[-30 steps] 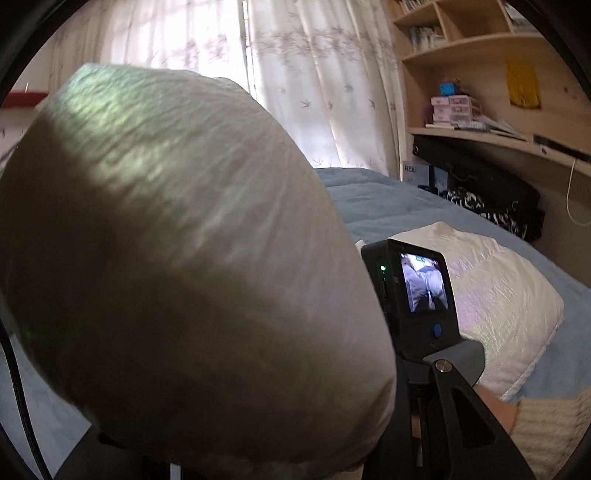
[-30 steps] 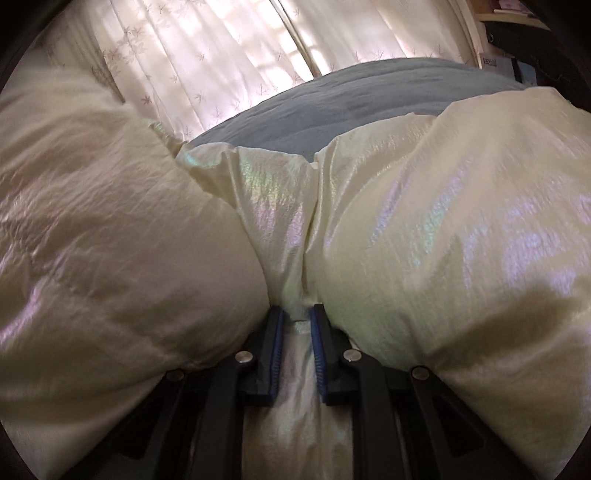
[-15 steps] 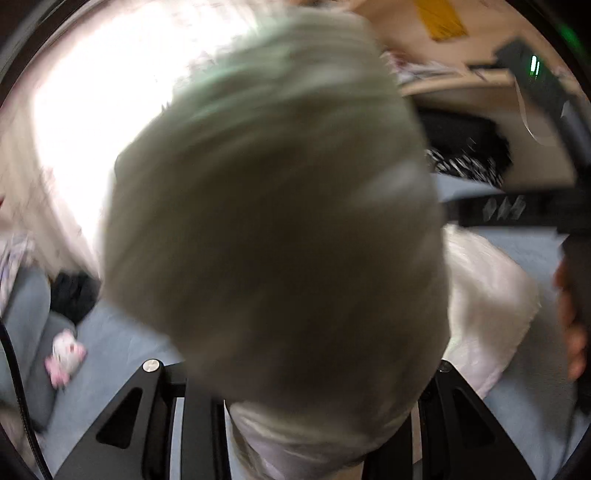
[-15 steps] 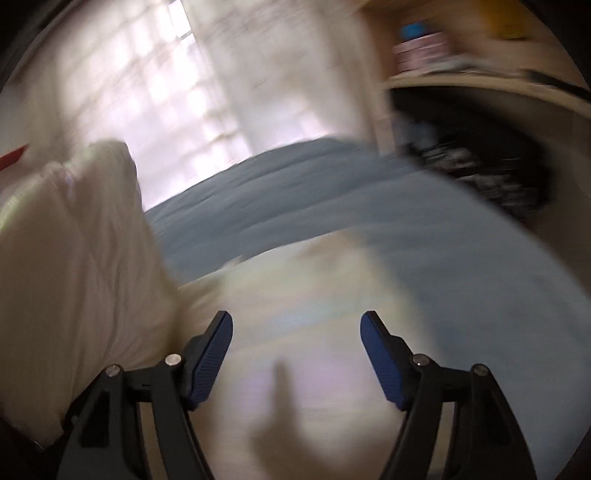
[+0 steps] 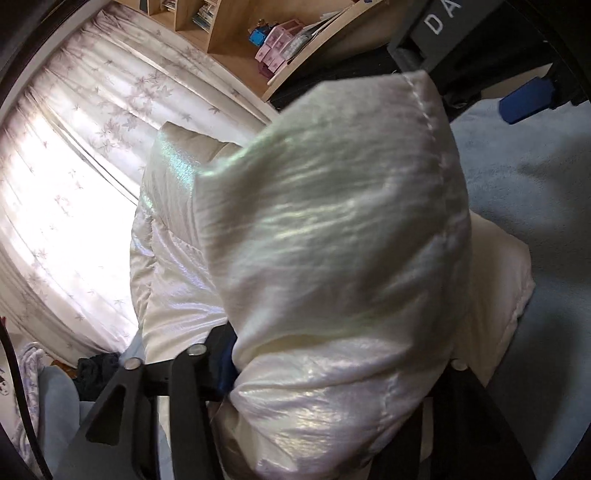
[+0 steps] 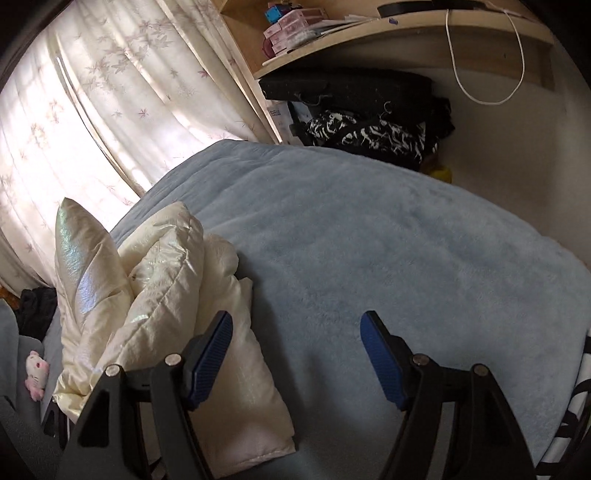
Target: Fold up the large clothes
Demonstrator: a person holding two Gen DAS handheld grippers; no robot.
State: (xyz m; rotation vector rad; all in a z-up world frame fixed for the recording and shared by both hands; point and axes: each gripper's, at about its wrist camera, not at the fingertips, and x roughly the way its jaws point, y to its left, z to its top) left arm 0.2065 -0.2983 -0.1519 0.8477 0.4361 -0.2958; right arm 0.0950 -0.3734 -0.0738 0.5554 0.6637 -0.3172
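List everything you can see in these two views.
puffer jacket: one, pearly cream, bunched on the blanket
blanket: one, light blue, covering the bed
curtains: white, leaf print, at the window
shelf: wooden, on the far wall
plush toy: one, pink and white, beside the bed
left gripper: black, jaws just opening, jacket between them
right gripper: black, blue pads, just opened, empty, over blanket

I see a bed [image 6: 369,236] under a pale blue fleece cover, daylight glowing through leaf-print curtains [image 6: 92,110] at left. A wooden shelf [image 6: 388,29] carries pink boxes [image 6: 291,22]; a white cable [image 6: 480,99] hangs beneath. Dark bags [image 6: 354,92] are heaped against the cream wall [image 6: 517,147].
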